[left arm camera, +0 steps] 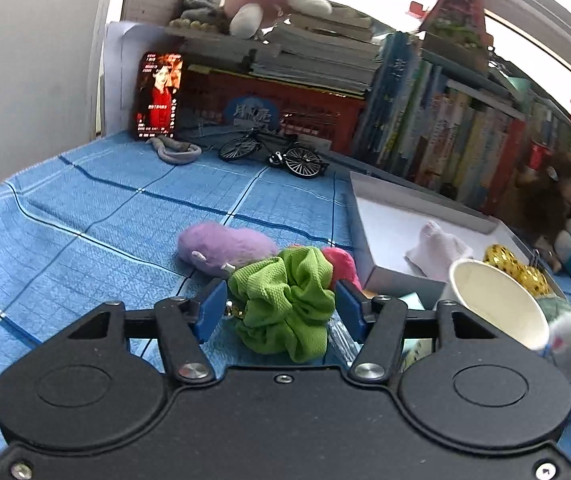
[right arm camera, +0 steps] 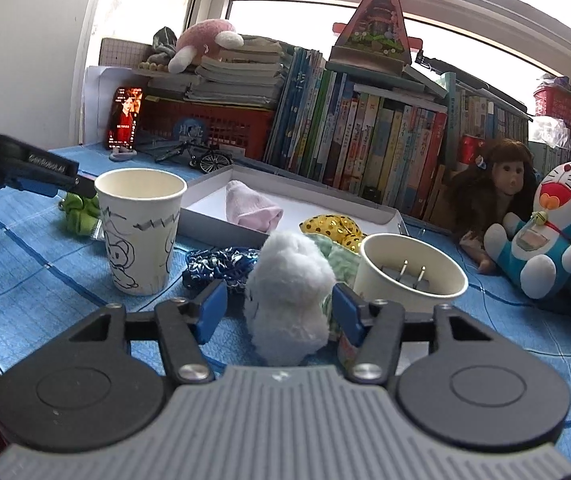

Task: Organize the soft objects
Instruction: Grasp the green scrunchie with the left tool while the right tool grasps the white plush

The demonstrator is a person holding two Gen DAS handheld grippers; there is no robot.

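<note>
A green scrunchie (left arm camera: 285, 304) lies bunched on the blue cloth, and my left gripper (left arm camera: 281, 306) has its blue pads touching it on both sides. In the right wrist view that gripper (right arm camera: 81, 186) reaches in from the left over the scrunchie (right arm camera: 81, 216). My right gripper (right arm camera: 279, 310) stands open around a white fluffy toy (right arm camera: 289, 300); a gap shows at its left pad. Behind the scrunchie lie a purple plush (left arm camera: 225, 246) and a pink soft thing (left arm camera: 341, 262). A shallow white box (right arm camera: 221, 220) holds a pink-white sock (right arm camera: 251, 204).
A drawn-on paper cup (right arm camera: 141, 232) stands left of the toy; a second cup (right arm camera: 409, 276) holds a plug. Blue (right arm camera: 221, 264), pale green (right arm camera: 341, 260) and gold (right arm camera: 333, 228) scrunchies lie nearby. A doll (right arm camera: 497, 184), a blue cat plush (right arm camera: 557, 232) and books line the back.
</note>
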